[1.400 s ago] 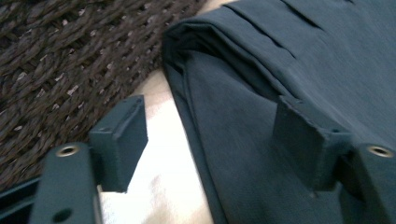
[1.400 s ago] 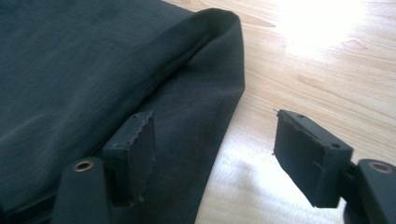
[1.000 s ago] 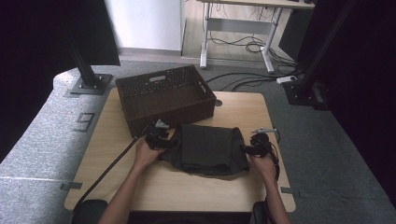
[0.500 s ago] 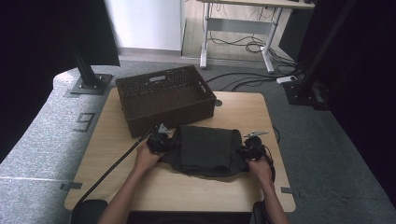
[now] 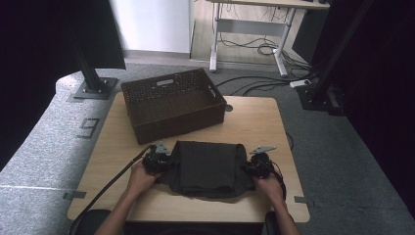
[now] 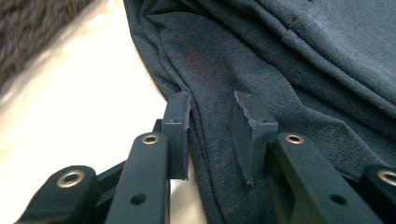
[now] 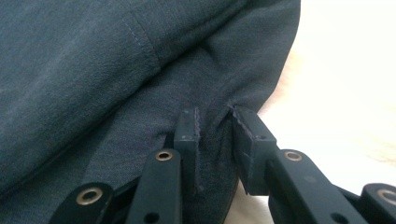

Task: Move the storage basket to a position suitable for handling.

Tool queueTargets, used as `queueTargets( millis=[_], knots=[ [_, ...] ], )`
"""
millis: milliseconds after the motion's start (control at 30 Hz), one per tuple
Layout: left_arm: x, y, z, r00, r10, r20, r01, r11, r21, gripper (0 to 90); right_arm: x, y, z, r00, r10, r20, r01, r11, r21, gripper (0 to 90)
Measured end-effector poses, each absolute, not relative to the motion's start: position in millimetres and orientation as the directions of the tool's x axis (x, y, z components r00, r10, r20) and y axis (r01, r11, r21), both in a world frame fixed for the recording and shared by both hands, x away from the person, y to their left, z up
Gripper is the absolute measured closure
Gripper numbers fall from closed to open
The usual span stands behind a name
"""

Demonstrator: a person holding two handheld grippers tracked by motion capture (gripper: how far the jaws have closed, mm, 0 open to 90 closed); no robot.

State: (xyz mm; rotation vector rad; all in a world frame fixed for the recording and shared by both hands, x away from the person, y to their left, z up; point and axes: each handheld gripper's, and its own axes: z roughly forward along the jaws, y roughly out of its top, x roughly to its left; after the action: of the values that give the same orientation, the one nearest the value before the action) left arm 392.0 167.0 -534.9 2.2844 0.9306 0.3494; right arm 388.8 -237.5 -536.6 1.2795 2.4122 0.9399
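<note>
Both tools, L (image 5: 161, 161) & R (image 5: 254, 169), jaws clamped, forearms low.

Dark folded garment (image 5: 208, 167) — flat, table's near edge

Wooden table (image 5: 254, 122), wicker basket (image 5: 171, 105), folded dark cloth (image 5: 208, 166)

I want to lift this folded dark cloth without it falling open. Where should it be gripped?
Probably at its two short ends, from either side: the dark cloth lies flat and wide, and the left gripper and right gripper already pinch those bunched edges.
</note>
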Motion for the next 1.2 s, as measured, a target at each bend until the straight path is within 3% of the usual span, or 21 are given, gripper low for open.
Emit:
queueTargets(
  millis=[433,1200],
  knots=[
    [346,191,-536,0.698,0.716,-0.030,0.555,-0.514,0.654,66.8,360,-219,-536,-0.647,0.758,0.083,0.617,0.456,0.641,70.8],
    [276,204,-533,0.738,0.674,-0.020,0.532,-0.564,0.632,62.1,303,-204,-533,-0.726,0.685,0.065,0.573,0.550,0.607,69.7]
  ],
)
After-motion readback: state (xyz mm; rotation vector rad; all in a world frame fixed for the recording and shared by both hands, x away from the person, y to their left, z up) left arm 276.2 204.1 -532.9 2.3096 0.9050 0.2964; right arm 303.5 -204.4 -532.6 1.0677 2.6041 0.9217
